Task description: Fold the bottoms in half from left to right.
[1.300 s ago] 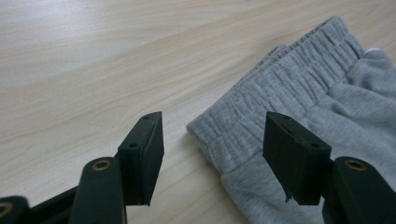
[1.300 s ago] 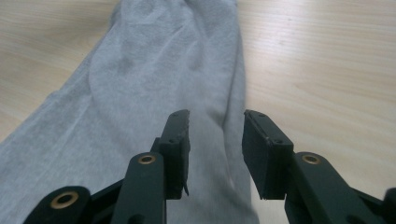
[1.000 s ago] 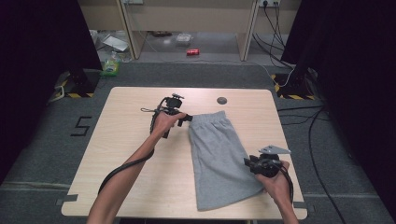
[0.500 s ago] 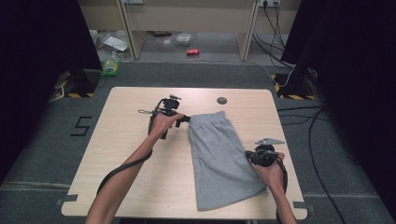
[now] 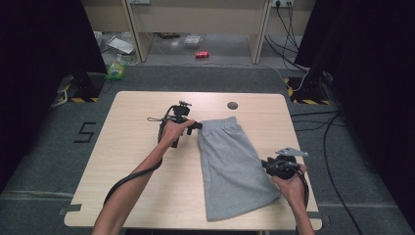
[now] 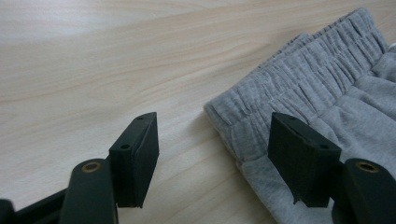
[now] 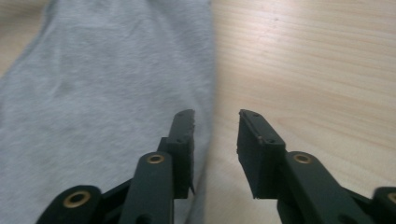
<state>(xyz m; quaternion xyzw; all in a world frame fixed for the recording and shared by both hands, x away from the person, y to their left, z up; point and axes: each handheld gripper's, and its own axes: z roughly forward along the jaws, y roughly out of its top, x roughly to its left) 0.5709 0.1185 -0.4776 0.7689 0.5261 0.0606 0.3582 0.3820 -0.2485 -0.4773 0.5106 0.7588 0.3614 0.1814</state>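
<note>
Grey shorts [image 5: 230,166] lie folded lengthwise on the wooden table [image 5: 137,147], waistband at the far end. My left gripper [image 5: 198,126] rests low at the waistband's left corner. In the left gripper view it [image 6: 212,126] stands open, its jaws astride that corner of the shorts [image 6: 327,93] without pressing it. My right gripper [image 5: 266,165] is at the shorts' right edge, near the hem. Its jaws [image 7: 215,116] have just been opening: one is above the grey cloth [image 7: 107,93], the other above bare wood, with nothing pinched.
A round cable hole [image 5: 233,105] sits near the table's far edge. Black cables trail from both grippers along the forearms. On the floor beyond the table lie a green bottle [image 5: 116,70], a red can [image 5: 201,54] and loose cables at the right.
The right hand has shifted a little along the shorts' right edge. The left hand and the shorts lie as before.
</note>
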